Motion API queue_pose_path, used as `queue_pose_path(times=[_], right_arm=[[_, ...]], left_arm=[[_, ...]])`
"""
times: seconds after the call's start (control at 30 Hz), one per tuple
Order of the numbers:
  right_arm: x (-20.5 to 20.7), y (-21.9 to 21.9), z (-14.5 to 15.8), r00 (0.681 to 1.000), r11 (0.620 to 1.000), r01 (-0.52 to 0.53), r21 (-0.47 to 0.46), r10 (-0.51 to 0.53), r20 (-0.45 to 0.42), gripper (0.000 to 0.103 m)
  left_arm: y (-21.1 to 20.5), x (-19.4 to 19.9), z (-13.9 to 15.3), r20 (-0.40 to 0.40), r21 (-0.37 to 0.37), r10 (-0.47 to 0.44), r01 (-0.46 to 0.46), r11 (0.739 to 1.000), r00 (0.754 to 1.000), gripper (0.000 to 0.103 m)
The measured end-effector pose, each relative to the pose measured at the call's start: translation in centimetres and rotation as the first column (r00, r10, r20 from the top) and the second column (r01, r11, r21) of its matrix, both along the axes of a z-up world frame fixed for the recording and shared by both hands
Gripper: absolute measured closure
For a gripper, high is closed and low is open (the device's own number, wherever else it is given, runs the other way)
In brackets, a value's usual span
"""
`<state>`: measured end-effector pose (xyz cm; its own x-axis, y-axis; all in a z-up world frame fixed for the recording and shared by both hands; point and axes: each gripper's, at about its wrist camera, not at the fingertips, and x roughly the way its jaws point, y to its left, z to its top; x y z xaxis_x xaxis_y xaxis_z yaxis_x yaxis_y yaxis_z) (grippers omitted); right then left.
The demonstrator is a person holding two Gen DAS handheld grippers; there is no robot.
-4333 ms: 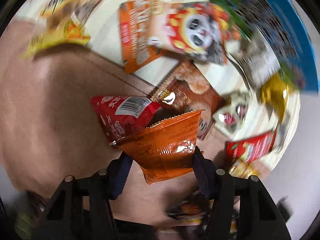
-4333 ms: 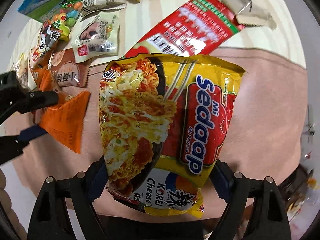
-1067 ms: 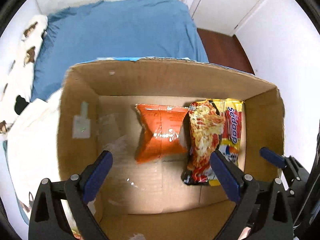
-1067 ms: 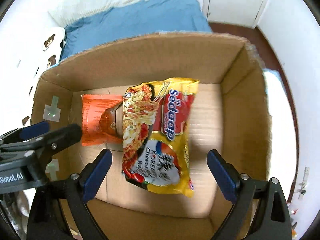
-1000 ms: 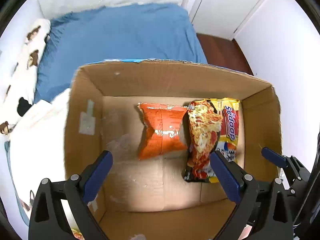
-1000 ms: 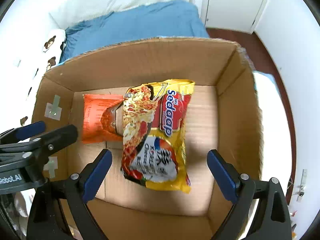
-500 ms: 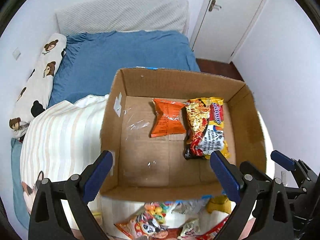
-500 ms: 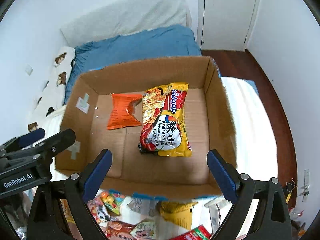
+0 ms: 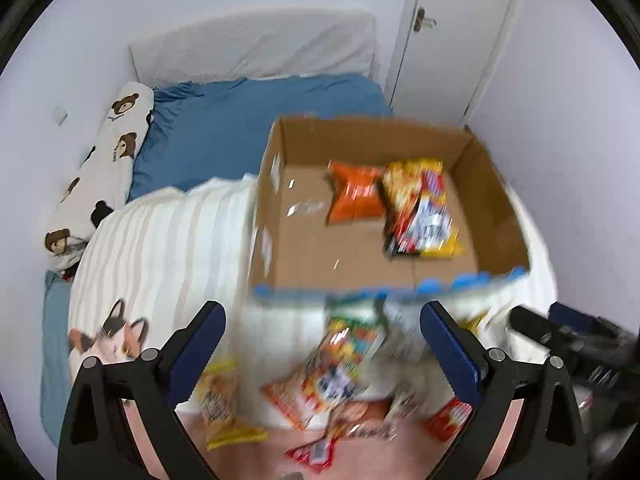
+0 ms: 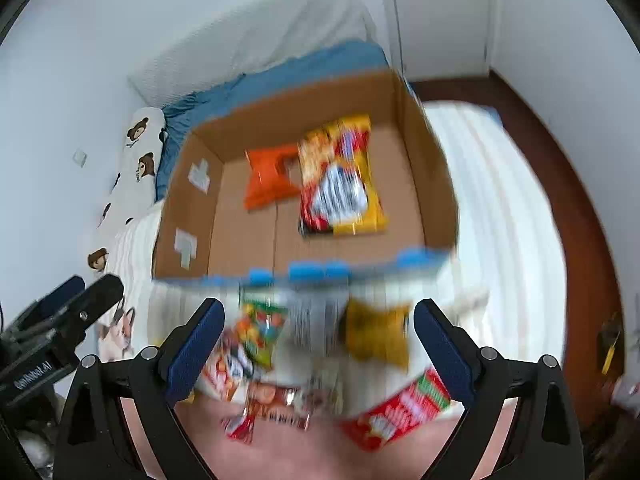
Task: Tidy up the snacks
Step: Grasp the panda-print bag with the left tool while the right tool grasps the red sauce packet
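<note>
An open cardboard box [image 9: 496,192] stands on the bed; it also shows in the right wrist view [image 10: 424,168]. Inside lie an orange snack bag [image 9: 354,194] and a yellow-red noodle packet [image 9: 422,208], also seen in the right wrist view as the orange bag [image 10: 268,184] and noodle packet [image 10: 340,184]. Several loose snacks [image 9: 340,360] lie on the bedding in front of the box, blurred. My left gripper [image 9: 322,344] is open and empty above them. My right gripper [image 10: 318,340] is open and empty too, over a yellow bag [image 10: 376,336] and red packet [image 10: 400,412].
The striped white blanket [image 9: 160,248] and blue sheet [image 9: 240,128] surround the box. A bear-print pillow [image 9: 104,160] lies at the left wall. A white door [image 9: 452,24] is at the back. The other gripper shows at the right edge [image 9: 568,340].
Both grippers have pulled back and away from the box. The box now looks smaller, and the loose snacks in front of it have come into view. Both packets stay in the box.
</note>
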<state>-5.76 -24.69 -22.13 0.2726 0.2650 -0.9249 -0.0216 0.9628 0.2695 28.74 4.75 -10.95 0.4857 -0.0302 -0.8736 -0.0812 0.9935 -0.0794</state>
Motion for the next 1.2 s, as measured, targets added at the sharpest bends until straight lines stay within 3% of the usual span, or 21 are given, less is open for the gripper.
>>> queue_pose_path(times=[0.1,0.2,0.3,0.4,0.47,0.5,0.57,0.63,0.67,0.7,0.8,0.83,0.9,1.03,1.2], right_arm=[[-2.4,-1.7,-3.5,0.994,0.997,0.064,0.050,-0.059,-0.097,0.005],[-4.6,-3.6,-7.6,0.969,0.985,0.156,0.073,-0.139,-0.203,0.005],[-6.3,-5.3,-12.1,0.921,0.960,0.265,0.085,-0.226,-0.316,0.005],[-7.5,-6.2,-15.7,0.872,0.938,0.344,0.047,-0.300,-0.386,0.007],[-8.0,-6.6,-17.6,0.844,0.920,0.390,0.033,-0.344,-0.412,0.008],[-7.9,-6.6,-18.2,0.839,0.916,0.400,0.029,-0.353,-0.415,0.008],[-7.9,-6.2,-18.8,0.839,0.919,0.395,0.001,-0.361,-0.408,0.008],[-7.7,-5.5,-18.8,0.855,0.929,0.370,-0.022,-0.350,-0.383,0.010],[-7.7,-5.0,-18.7,0.867,0.937,0.346,-0.045,-0.337,-0.367,0.020],[-7.6,-4.4,-18.5,0.882,0.947,0.311,-0.074,-0.317,-0.348,0.034],[-7.7,-3.2,-18.2,0.916,0.971,0.222,-0.093,-0.240,-0.322,0.043],[-7.8,-2.9,-18.1,0.925,0.978,0.188,-0.093,-0.208,-0.319,0.044],[-8.2,-1.8,-18.0,0.938,0.990,0.098,-0.103,-0.126,-0.323,0.045],[-9.3,-0.1,-18.3,0.932,0.991,-0.079,-0.107,0.035,-0.360,0.046],[-11.2,1.9,-18.8,0.893,0.965,-0.233,-0.119,0.164,-0.419,0.045]], left_arm=[[-1.1,-1.8,-3.7,-0.083,0.086,-0.069,0.076,0.993,0.994,0.003],[-2.5,-2.6,-8.2,-0.189,0.156,-0.151,0.182,0.971,0.970,0.003],[-4.0,-2.6,-12.8,-0.285,0.235,-0.221,0.292,0.927,0.933,0.003],[-4.9,-2.2,-15.5,-0.345,0.265,-0.269,0.368,0.891,0.899,0.003],[-5.6,-1.8,-17.1,-0.377,0.301,-0.309,0.431,0.851,0.873,0.003],[-6.0,-1.5,-17.9,-0.397,0.316,-0.328,0.463,0.828,0.857,0.003],[-6.1,-0.9,-18.7,-0.410,0.321,-0.344,0.487,0.812,0.845,0.003],[-5.8,0.0,-19.1,-0.406,0.281,-0.349,0.479,0.832,0.845,0.008],[-5.5,0.4,-19.1,-0.402,0.257,-0.341,0.462,0.849,0.850,0.024],[-4.7,0.8,-19.2,-0.408,0.197,-0.314,0.418,0.887,0.857,0.034],[-2.0,1.4,-19.5,-0.428,0.041,-0.203,0.244,0.969,0.881,0.036],[-1.1,1.3,-19.7,-0.439,0.007,-0.166,0.188,0.982,0.883,0.036],[0.9,0.4,-20.1,-0.457,-0.055,-0.088,0.070,0.996,0.885,0.036],[3.0,-2.2,-20.8,-0.486,-0.076,0.019,-0.064,0.995,0.874,0.036],[3.9,-5.6,-22.0,-0.506,-0.080,0.058,-0.114,0.990,0.860,0.036]])
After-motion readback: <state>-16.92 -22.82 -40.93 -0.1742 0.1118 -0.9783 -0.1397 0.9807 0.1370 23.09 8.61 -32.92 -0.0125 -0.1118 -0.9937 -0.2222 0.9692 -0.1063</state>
